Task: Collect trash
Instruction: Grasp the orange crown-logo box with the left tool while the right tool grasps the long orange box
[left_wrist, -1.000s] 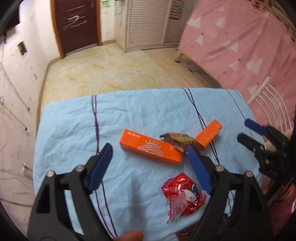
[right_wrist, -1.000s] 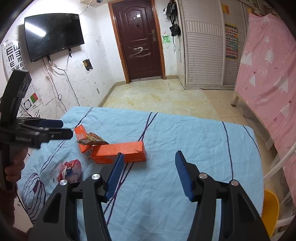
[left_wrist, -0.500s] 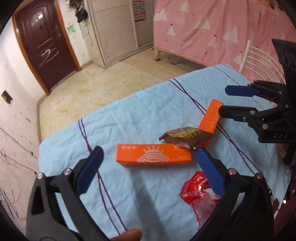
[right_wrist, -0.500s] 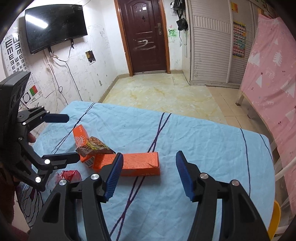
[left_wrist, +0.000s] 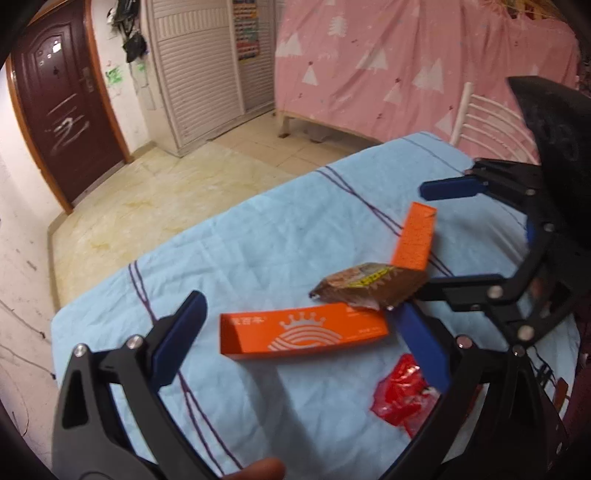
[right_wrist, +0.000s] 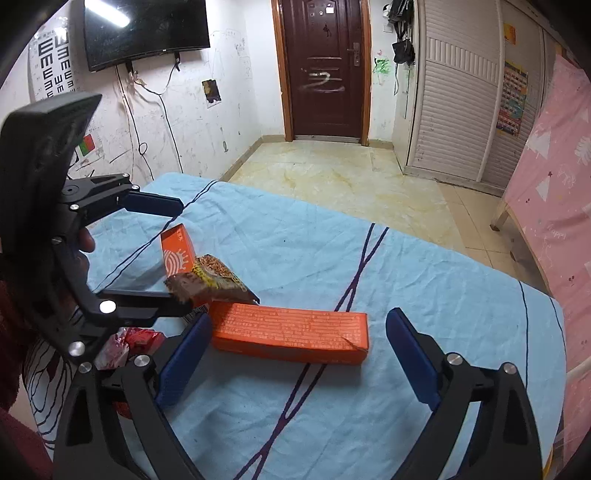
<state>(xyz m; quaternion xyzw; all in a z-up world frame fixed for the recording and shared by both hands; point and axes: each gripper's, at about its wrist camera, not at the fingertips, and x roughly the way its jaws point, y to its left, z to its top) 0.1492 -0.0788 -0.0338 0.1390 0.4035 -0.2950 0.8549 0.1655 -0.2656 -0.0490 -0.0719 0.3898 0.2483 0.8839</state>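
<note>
Landmark: the long orange box (right_wrist: 290, 336), lying flat on the blue-clothed desk (right_wrist: 424, 280).

Left gripper (left_wrist: 303, 339) — jaws wide apart, having just opened further; nothing is clamped. In the left wrist view the long orange box (left_wrist: 303, 334) lies between the two blue pads, with no pad pressing on it.

Right gripper (right_wrist: 297, 358) — jaws wide apart, having just opened further; nothing is clamped. In the right wrist view the long orange box lies just ahead of the jaws, in the gap between the pads.

Trash positions relative to the long orange box:
- Brown snack wrapper (left_wrist: 369, 286): at one end of the box, overlapping its corner and resting partly on the second orange box (left_wrist: 415, 236).
- Second orange box: beyond the wrapper, angled away from the long box.
- Red crumpled wrapper (left_wrist: 402, 398): on the near side of the box, close to the person, partly hidden behind a left pad.

In each wrist view the other gripper reaches in beside the brown snack wrapper (right_wrist: 210, 280).
</note>
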